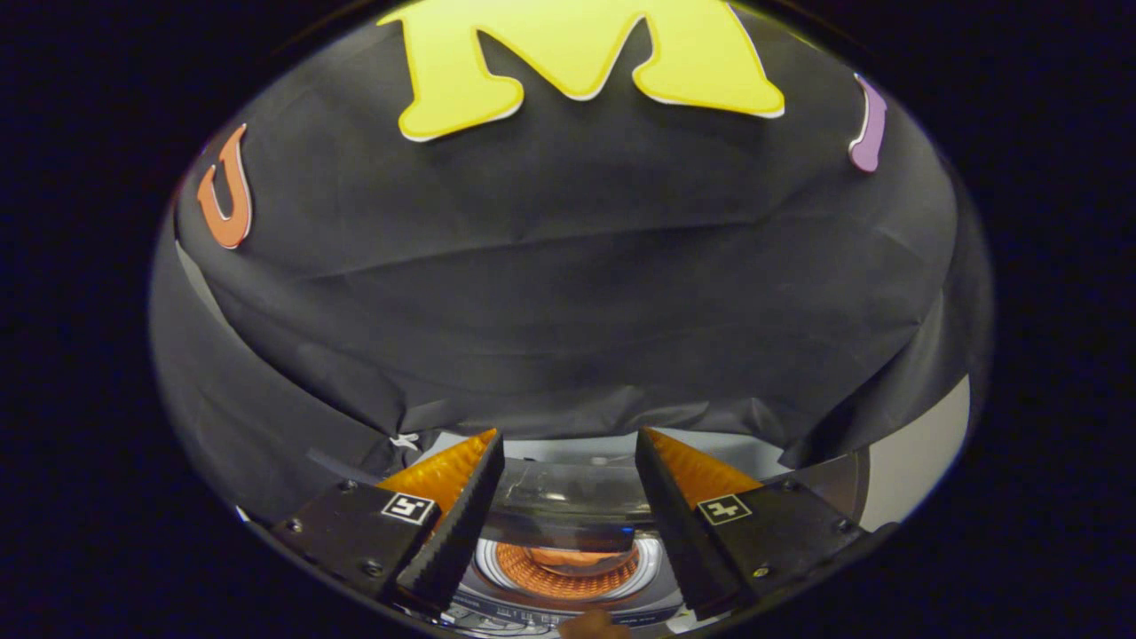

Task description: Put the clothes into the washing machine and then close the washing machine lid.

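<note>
At the bottom centre of the frame the gripper [568, 484] hangs above a small top-loading washing machine [568, 590], its jaws spread apart with nothing between them. Between the two fingers the clear lid [568, 506] stands raised over the round drum opening [568, 568], where something orange, likely the clothes [572, 557], already lies inside. Judging by this, the loading looks done or nearly so, and what remains is to bring the lid down shut; a small part of a hand [593, 626] shows at the very bottom edge.
</note>
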